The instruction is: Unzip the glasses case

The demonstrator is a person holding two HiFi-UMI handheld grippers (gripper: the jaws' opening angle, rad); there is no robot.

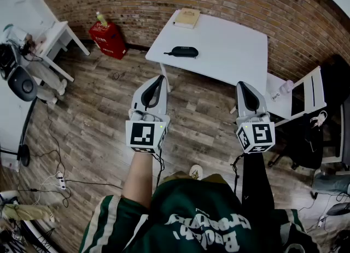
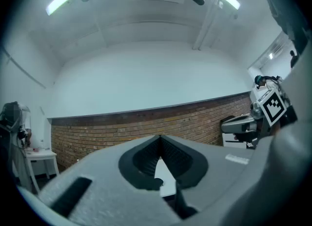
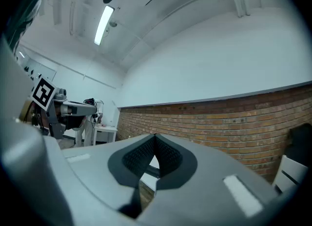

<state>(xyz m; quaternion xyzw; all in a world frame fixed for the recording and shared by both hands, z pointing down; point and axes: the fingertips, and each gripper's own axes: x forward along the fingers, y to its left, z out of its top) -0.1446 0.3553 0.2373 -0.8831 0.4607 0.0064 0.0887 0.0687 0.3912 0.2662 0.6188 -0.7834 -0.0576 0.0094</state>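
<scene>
A black glasses case (image 1: 184, 52) lies on the white table (image 1: 229, 49) ahead of me, near the table's left front edge. My left gripper (image 1: 160, 76) is held level over the wooden floor, short of the table, jaws shut with nothing in them. My right gripper (image 1: 241, 83) is also level, at the table's near edge, shut and empty. In the left gripper view the closed left gripper (image 2: 159, 137) points at the brick wall, with the white table top (image 2: 165, 183) showing under its jaws. The right gripper view shows the shut right gripper (image 3: 155, 136) and a strip of the dark case (image 3: 149, 172) between the jaw bases.
A tan book (image 1: 187, 17) lies at the table's far edge. A red crate (image 1: 109, 39) with a bottle stands by the brick wall. A white side table (image 1: 52, 41) is at left, a white chair (image 1: 298, 96) at right. Cables (image 1: 54, 178) trail over the floor.
</scene>
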